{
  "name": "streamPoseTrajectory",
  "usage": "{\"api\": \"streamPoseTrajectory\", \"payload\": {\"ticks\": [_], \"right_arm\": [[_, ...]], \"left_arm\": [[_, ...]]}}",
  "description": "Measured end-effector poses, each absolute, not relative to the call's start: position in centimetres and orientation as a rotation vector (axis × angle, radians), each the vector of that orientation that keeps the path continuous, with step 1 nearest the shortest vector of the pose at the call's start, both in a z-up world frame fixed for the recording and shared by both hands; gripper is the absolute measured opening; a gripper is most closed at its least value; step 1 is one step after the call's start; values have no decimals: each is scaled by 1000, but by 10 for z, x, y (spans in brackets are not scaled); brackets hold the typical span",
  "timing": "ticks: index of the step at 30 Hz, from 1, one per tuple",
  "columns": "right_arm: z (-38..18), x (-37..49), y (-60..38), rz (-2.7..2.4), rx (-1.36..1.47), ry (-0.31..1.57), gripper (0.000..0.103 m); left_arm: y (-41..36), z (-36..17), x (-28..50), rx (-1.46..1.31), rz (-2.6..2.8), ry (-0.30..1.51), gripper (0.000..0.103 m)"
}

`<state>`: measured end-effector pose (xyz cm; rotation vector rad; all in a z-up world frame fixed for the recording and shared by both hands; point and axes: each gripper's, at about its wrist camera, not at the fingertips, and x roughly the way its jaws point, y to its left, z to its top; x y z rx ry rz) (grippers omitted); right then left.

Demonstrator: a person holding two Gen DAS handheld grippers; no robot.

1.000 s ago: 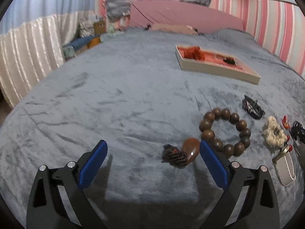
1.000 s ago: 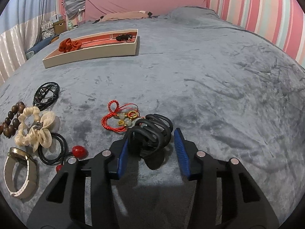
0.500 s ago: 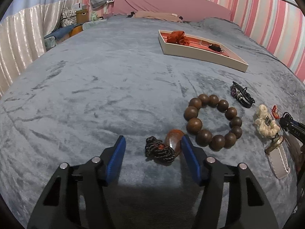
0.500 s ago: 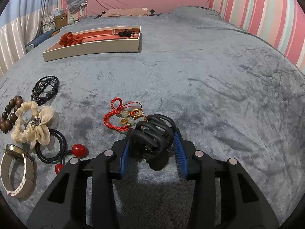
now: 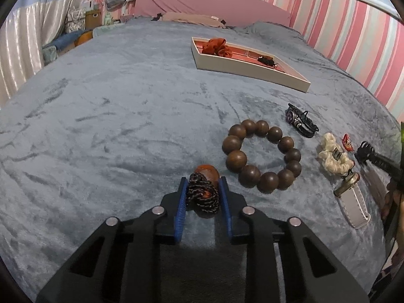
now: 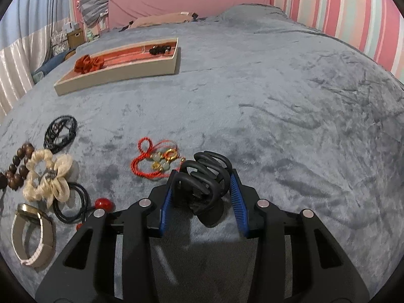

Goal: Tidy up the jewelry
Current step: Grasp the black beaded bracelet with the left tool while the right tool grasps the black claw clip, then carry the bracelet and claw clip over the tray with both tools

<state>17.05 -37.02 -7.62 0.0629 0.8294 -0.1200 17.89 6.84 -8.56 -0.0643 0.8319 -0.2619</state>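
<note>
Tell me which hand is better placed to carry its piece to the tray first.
Probably the right. The right gripper is already shut on the black hair claw, while the left gripper's jaws are closing around the corded brown pendant. Both face the tray across open blanket.

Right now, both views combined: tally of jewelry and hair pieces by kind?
Scrunchies: 2 (red scrunchie, cream scrunchie)
Bracelets: 2 (wooden bead bracelet, black cord bracelet)
Watch: 1
Claw clip: 1
Hair tie: 1
Red cord charm: 1
Braided-cord pendant: 1
Unclear small black piece in tray: 1
Total: 10
</note>
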Motion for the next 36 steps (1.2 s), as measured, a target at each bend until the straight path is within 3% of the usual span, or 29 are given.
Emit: {"api": "streamPoseTrajectory", "payload": {"ticks": [18,36], "right_arm": [[-14,218,-363,-47,4,766,41],[19,344,-333,20,49,725,41]], "left_arm": [[49,-39,221,-27,-233,753,24],[2,19,360,-50,-227,740,24]]}}
